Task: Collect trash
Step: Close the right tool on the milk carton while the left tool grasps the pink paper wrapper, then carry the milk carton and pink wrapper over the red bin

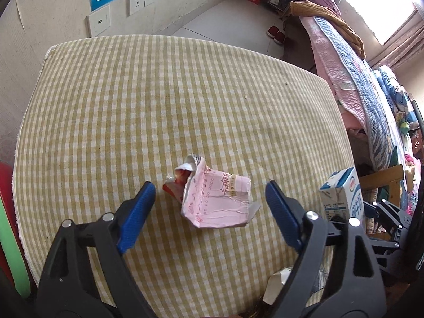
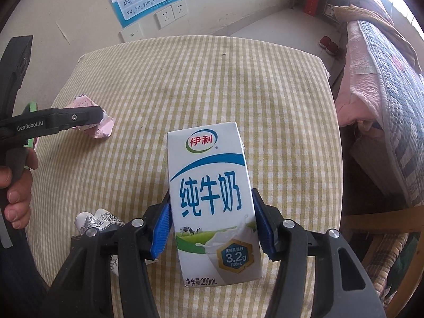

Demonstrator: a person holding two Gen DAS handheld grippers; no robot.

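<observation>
A crumpled pink wrapper (image 1: 217, 198) lies on the yellow checked tablecloth (image 1: 159, 106). My left gripper (image 1: 210, 185) hangs over it, open, one blue pad on each side, neither touching the wrapper. In the right wrist view the wrapper (image 2: 102, 128) shows partly behind the left gripper's black finger (image 2: 79, 116), held by a person's hand (image 2: 16, 182). My right gripper (image 2: 211, 198) is shut on a white and blue milk carton (image 2: 212, 201), its blue pads pressing on both sides. That carton (image 1: 341, 193) appears at the right in the left wrist view.
A crumpled white paper with black print (image 2: 98, 220) lies near the table's front edge, also visible as paper (image 1: 281, 283) under my left gripper. A bed with pink and blue quilts (image 2: 384, 92) runs along the right. Wall sockets (image 2: 172, 13) and a poster lie beyond.
</observation>
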